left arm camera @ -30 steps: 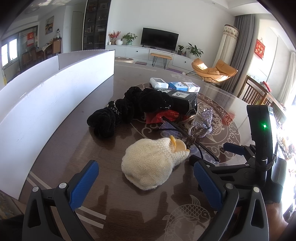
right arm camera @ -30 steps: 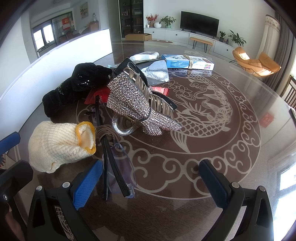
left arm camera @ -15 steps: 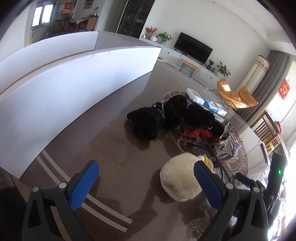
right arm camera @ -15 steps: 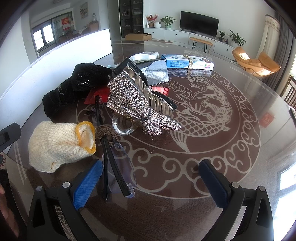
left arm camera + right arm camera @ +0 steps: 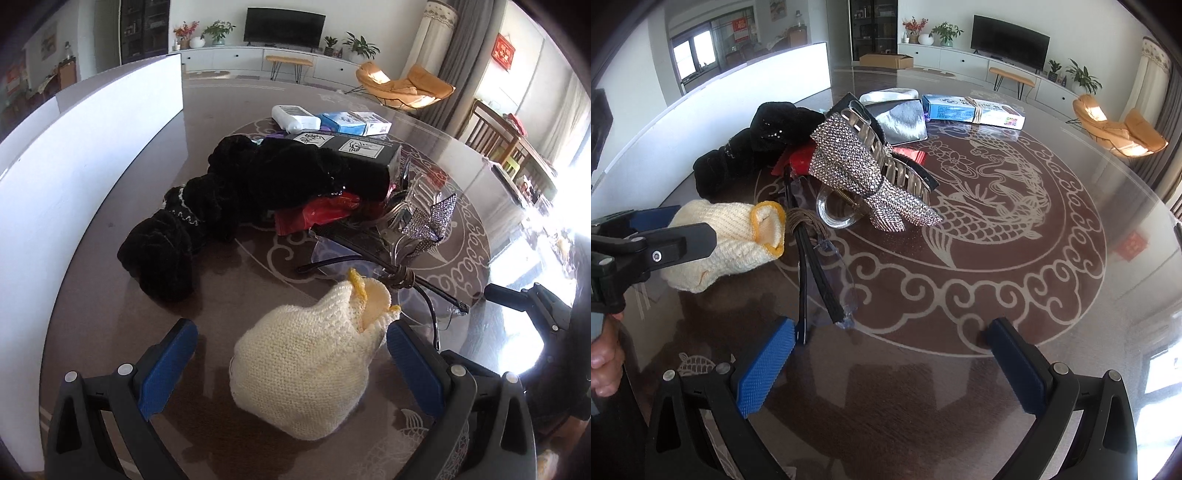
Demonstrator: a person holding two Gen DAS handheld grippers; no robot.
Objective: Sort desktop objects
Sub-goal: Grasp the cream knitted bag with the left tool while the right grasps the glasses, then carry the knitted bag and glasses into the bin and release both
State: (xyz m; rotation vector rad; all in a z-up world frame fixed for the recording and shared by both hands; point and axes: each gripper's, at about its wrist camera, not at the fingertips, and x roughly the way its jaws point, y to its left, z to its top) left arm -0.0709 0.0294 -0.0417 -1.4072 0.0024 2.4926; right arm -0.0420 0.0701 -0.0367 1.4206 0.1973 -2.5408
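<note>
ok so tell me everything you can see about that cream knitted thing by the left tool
The cream knitted glove looks like soft chunky yarn, bunched into a rounded lump, with a yellow-trimmed cuff gaping open toward the clutter. It lies on the glass table top, between the open fingers of the left tool, which do not yet pinch it. Its cuff end sits against a brown coiled cord and the black frame of the clear glasses.
</note>
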